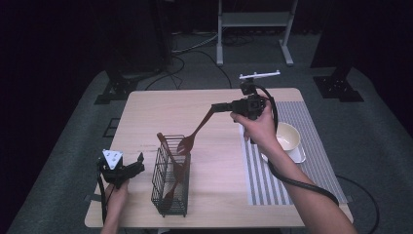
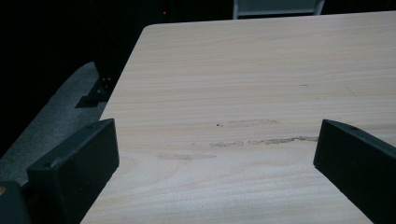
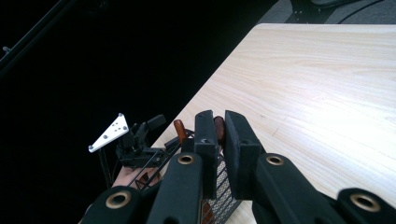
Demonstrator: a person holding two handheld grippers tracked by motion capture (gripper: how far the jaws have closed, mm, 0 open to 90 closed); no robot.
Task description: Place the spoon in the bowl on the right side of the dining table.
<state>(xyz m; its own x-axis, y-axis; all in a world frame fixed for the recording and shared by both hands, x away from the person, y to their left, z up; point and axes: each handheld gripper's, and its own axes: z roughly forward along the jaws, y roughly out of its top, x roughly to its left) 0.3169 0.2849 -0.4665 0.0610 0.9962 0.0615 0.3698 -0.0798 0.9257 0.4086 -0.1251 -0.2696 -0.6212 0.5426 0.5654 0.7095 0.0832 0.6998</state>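
— Spoon (image 1: pixel 195 134) first: where is it?

— Up off the counter (image 1: pixel 214 195), slanting down and left from the right gripper (image 1: pixel 217 107). Its bowl hangs just above the rim of the wire basket (image 1: pixel 170 183); its handle end sits between the jaws.

— So the right gripper has it?

— Yes — jaws pressed nearly together on the handle tip, which shows as a brown sliver in the right gripper view (image 3: pixel 219 129).

— And the basket?

— Standing near the counter's front edge, with two more brown utensils (image 1: pixel 173 168) leaning inside.

— Left gripper (image 1: pixel 139 163)?

— Low at the front left, just beside the basket, jaws spread wide with bare counter between them, holding nothing.
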